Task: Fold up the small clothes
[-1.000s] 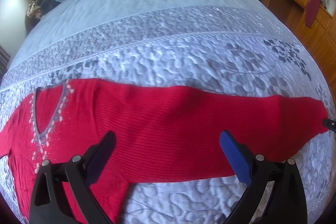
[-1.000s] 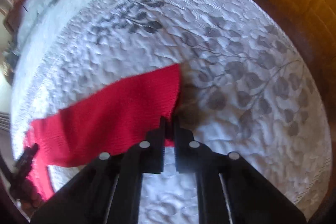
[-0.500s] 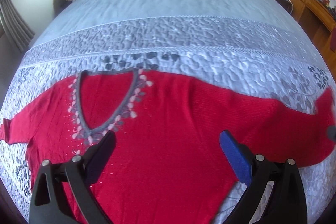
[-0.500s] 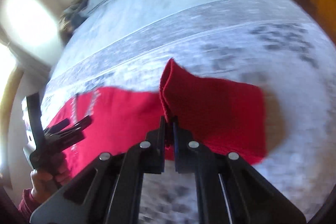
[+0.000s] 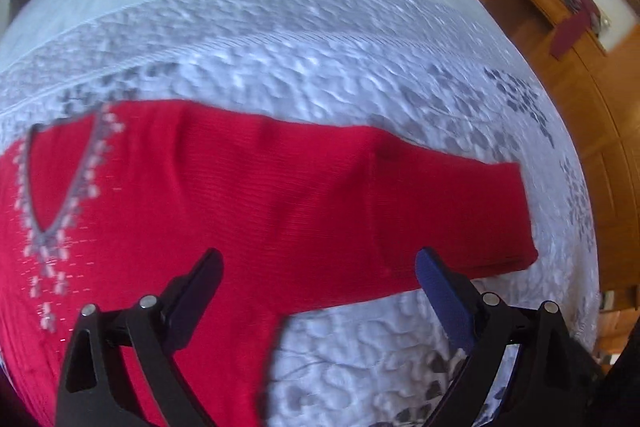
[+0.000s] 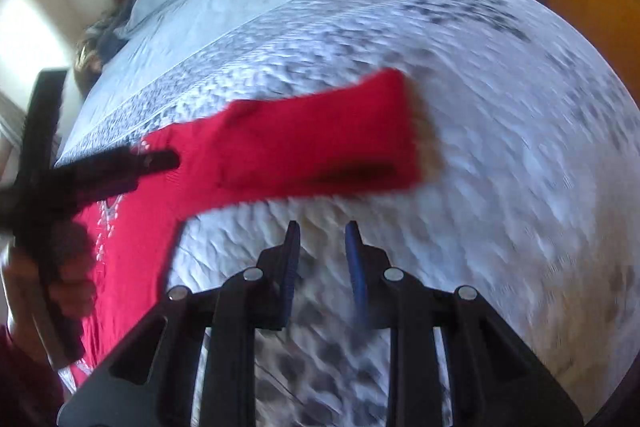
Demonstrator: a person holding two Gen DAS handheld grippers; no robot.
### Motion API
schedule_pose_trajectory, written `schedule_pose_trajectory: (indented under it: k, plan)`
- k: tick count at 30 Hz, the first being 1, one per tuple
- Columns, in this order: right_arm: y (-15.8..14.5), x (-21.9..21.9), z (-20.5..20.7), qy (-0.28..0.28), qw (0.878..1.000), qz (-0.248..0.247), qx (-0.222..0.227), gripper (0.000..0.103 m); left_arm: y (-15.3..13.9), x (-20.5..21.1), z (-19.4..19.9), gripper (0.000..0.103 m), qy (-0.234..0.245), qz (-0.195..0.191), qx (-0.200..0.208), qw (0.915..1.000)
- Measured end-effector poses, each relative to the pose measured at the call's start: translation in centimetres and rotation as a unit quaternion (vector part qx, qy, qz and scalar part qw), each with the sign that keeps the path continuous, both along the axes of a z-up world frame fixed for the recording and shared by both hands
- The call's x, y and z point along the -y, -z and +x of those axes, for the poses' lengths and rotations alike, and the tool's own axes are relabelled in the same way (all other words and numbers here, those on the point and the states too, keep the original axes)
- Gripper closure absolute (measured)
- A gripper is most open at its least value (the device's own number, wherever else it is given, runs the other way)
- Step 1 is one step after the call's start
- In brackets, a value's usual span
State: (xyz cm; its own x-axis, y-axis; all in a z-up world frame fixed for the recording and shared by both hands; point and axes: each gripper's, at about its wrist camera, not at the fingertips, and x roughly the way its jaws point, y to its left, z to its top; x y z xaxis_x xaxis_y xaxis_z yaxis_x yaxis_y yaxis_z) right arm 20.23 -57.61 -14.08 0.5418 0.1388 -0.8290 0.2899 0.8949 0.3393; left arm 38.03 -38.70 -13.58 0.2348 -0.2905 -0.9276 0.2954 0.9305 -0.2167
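Black hand-held gripper [image 5: 318, 297], blue pads [image 5: 442, 293], silver screws.

Bright daylight throughout, strongest from a blown-out window [image 6: 24, 27] at the left of the right wrist view. Heavy motion blur across the quilt [image 6: 520, 187] there; milder smear in the left wrist view. Strong fisheye bending, dark vignette at every corner. Soft, faint shadows.

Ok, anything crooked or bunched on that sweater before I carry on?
Nothing looks damaged. The red sweater lies flat on the quilted bedspread, its sleeve doubled back on itself, with the fold edge slightly slanted rather than square. Both the left gripper and right gripper are open and off the fabric.
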Motion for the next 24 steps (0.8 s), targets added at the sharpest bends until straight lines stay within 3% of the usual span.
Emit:
schedule_pose_trajectory:
  k: [6, 11, 13, 16, 19, 24]
  plan:
    - [1.9, 0.0, 0.4, -0.007, 1.0, 0.008, -0.004, 0.078, 1.9, 3.4, 1.0, 0.02, 0.018, -0.006, -0.028, 0.9994]
    - [3.2, -0.1, 0.9, -0.009, 1.0, 0.002, -0.015, 0.073, 3.0, 4.6, 1.7, 0.038, 0.016, -0.023, -0.037, 0.999]
    - [3.1, 0.6, 0.7, 0.004, 1.0, 0.008, -0.011, 0.071, 3.2, 5.0, 1.8, 0.048, 0.018, -0.015, -0.033, 0.9992]
    - [3.0, 0.8, 0.7, 0.006, 1.0, 0.006, -0.006, 0.067, 2.9, 4.6, 1.6, 0.077, 0.014, -0.023, -0.028, 0.9993]
    - [3.0, 0.7, 0.8, 0.004, 1.0, 0.015, -0.001, 0.066, 2.8, 4.2, 1.7, 0.096, 0.014, -0.027, -0.025, 0.9992]
    - [3.3, 0.6, 0.9, 0.005, 1.0, 0.012, -0.006, 0.064, 1.4, 3.2, 1.6, 0.099, 0.005, -0.052, -0.019, 0.9985]
